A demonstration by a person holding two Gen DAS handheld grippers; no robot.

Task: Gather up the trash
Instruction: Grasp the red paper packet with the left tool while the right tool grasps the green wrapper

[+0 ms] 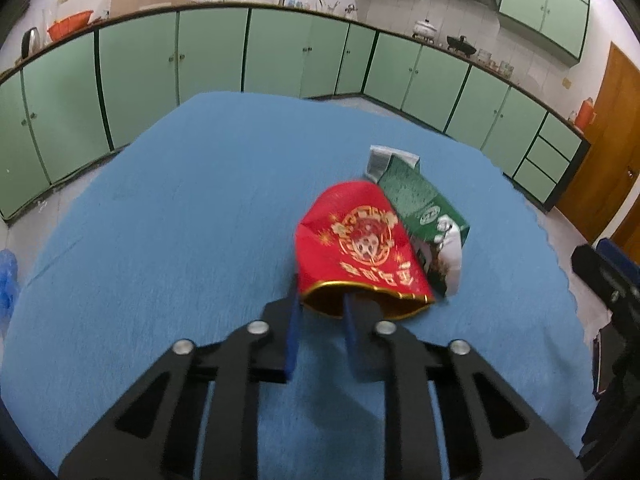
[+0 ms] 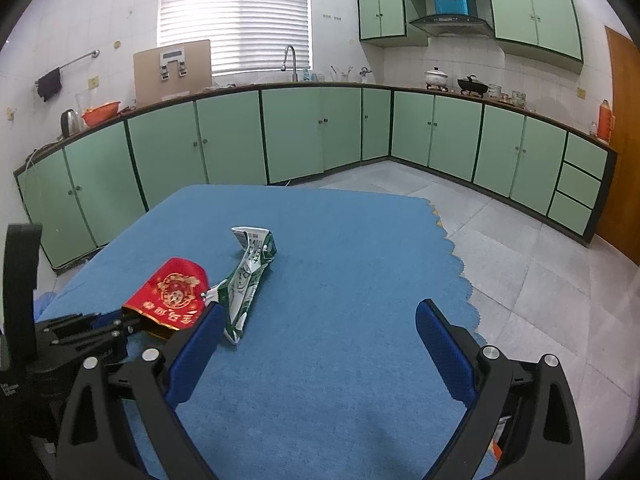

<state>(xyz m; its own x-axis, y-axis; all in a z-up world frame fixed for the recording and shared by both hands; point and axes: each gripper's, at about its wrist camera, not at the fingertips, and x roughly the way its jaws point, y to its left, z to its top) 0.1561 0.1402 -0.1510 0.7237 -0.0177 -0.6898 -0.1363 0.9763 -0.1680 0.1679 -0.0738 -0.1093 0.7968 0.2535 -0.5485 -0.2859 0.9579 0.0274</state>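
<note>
A squashed red paper cup [image 1: 356,248] with gold print lies on its side on the blue tablecloth [image 1: 180,220], its gold-lined mouth toward my left gripper [image 1: 320,302]. The jaws stand narrow, one finger outside the rim and the other inside the mouth, pinching the cup's wall. A flattened green and white carton [image 1: 424,216] leans against the cup's right side. In the right wrist view the cup [image 2: 168,288] and carton [image 2: 248,280] lie left of centre. My right gripper [image 2: 318,316] hovers wide open over bare cloth, nothing between its fingers.
The cloth's scalloped edge [image 2: 460,272] drops to the grey tiled floor on the right. Green kitchen cabinets [image 2: 300,132] run along the back. A blue plastic bag [image 1: 8,276] shows beyond the table's left edge. The right hand's black device [image 1: 608,280] sits at the right border.
</note>
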